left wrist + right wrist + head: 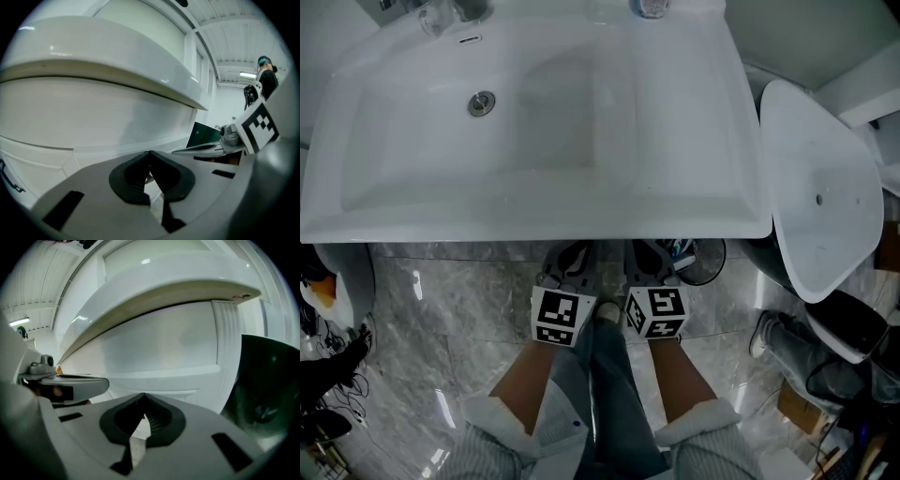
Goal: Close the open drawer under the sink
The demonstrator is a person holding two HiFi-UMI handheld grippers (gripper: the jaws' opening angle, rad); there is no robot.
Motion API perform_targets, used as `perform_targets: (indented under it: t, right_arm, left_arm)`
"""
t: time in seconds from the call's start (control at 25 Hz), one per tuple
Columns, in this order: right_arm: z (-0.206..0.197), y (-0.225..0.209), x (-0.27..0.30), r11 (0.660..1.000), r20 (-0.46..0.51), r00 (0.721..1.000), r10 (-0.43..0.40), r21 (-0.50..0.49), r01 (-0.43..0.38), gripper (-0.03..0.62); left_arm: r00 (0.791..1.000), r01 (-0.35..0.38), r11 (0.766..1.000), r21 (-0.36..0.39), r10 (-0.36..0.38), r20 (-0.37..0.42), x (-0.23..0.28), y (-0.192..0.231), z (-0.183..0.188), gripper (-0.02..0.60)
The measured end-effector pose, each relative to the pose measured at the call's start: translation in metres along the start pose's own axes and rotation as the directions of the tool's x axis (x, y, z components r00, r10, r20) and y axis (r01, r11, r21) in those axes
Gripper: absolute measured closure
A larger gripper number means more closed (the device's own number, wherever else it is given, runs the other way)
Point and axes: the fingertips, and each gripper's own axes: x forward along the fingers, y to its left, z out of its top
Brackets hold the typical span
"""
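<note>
The left tool [150, 153] is holding its 2 black jaws pressed together at the tips with nothing between them. The right tool [143, 397] is doing the same, jaws together and empty. Both are pointing side by side at the flat white drawer front [159, 350] directly ahead of them. Jaws held together are serving as blunt pushers, which suits shoving a panel rather than gripping a handle. In the head view the 2 tools are reaching in under the front rim of the wide white ceramic sink [534, 223], their tips hidden beneath it, and the person's forearms are extending forward from rolled pale sleeves. Nothing of the drawer is showing past that rim from above, so I am judging that it is sitting far in, at or near shut. Whether the tips are touching the front, and whether it is lying flush with the cabinet, I cannot tell. Any remaining push is probably calling for even pressure from both tools, so the drawer is not skewing on its runners. The grey marble floor [441, 309] is lying below, and a white oval fixture [816, 187] is standing off to the right, well apart from the tools.
</note>
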Motion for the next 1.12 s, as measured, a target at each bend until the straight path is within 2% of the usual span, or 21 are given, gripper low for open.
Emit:
perform_targets:
  t: [0.48, 0.6, 0.84, 1.12]
  right_arm:
    - [0.049, 0.012, -0.048, 0.999, 0.027, 1.000, -0.013, 0.033, 0.012, 0.585]
    - [0.070, 0.027, -0.065, 0.998, 0.030, 0.999, 0.042, 0.036, -0.043, 0.583]
    - [0.133, 0.056, -0.102, 0.993, 0.093, 0.988, 0.120, 0.008, -0.121, 0.585]
    - [0.213, 0.089, -0.147, 0.974, 0.154, 0.962, 0.224, 0.002, -0.227, 0.585]
  left_arm:
    - [0.999, 0.015, 1.000, 0.000, -0.015, 0.031, -0.047, -0.022, 0.053, 0.566]
    - [0.999, 0.014, 1.000, 0.018, -0.015, 0.040, -0.062, -0.030, 0.074, 0.566]
    - [0.993, 0.018, 0.999, 0.039, -0.022, 0.113, -0.090, -0.050, 0.137, 0.566]
    - [0.983, 0.040, 0.997, 0.063, -0.050, 0.175, -0.126, -0.073, 0.220, 0.566]
